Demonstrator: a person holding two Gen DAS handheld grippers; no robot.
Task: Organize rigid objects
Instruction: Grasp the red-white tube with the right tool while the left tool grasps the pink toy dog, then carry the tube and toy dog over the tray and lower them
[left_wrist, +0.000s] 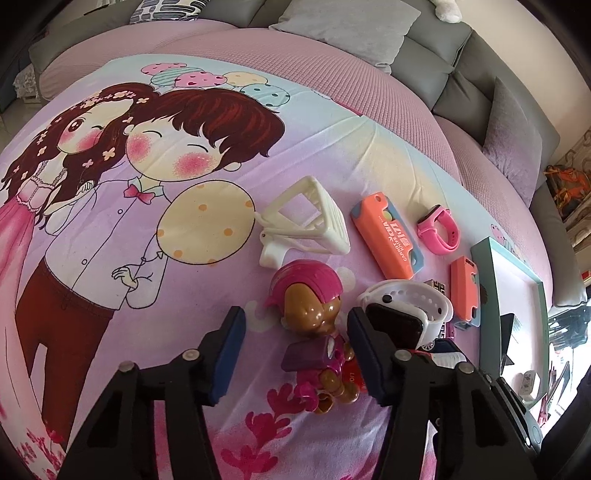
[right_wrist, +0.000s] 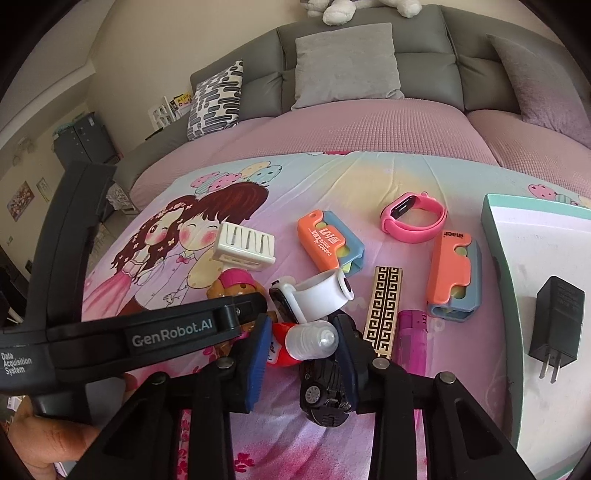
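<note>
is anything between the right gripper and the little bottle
Nothing visible. The bottle already lies between the right gripper fingers, with the toy car just below it and the white watch just beyond; whether the pads press it is unclear.

Both wrist views look steeply down, close, sharing the toy-strewn bedsheet (left_wrist: 184, 258).

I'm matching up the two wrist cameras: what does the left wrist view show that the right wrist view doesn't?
Only the left wrist view: the brown toy dog figure's full pink-helmeted head.
Only the right wrist view: the black wall charger in the teal-rimmed box, and the small clear ribbed bottle.
Both: the pink wristband watch and white slatted plastic holder.
</note>
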